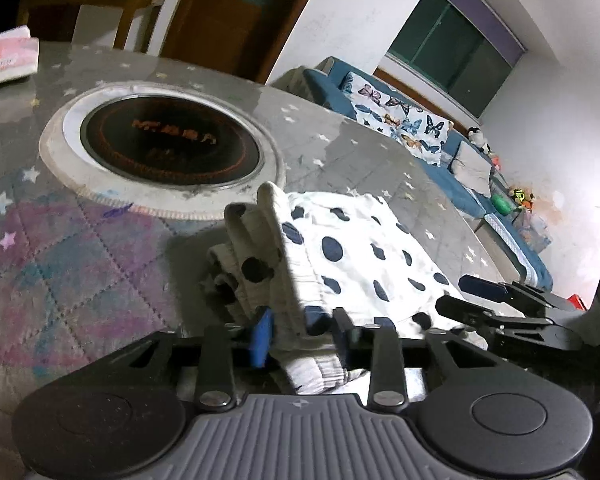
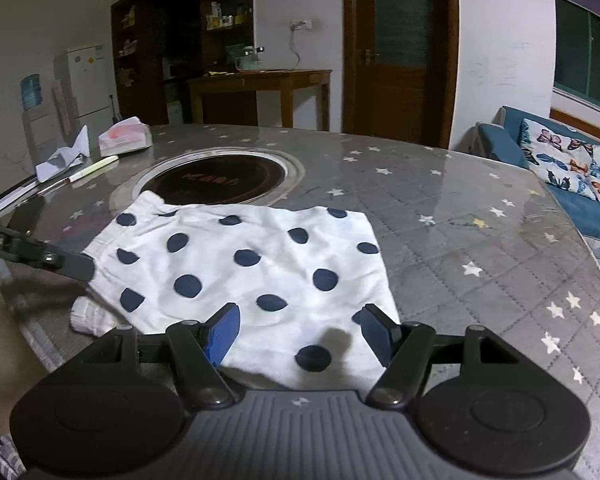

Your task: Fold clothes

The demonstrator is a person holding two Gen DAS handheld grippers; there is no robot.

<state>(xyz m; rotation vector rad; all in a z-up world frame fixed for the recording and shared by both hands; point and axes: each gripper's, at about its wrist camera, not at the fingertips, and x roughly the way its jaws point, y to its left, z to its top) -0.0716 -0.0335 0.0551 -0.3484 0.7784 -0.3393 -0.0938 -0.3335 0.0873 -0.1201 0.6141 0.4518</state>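
The left gripper [image 1: 300,332] pinches the bunched edge of the spotted white garment [image 2: 244,264], likely to draw it over for a fold, while the right gripper [image 2: 300,332] hovers wide open, holding nothing, above its near edge on the counter [image 2: 480,248].

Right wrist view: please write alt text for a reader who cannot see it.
A white garment with navy dots lies flat on a round table; the open right gripper hovers over its near edge. The left gripper touches its left side.

White walls, a brown door [image 2: 396,52], a blue sofa [image 2: 580,184], dark window [image 1: 456,48].
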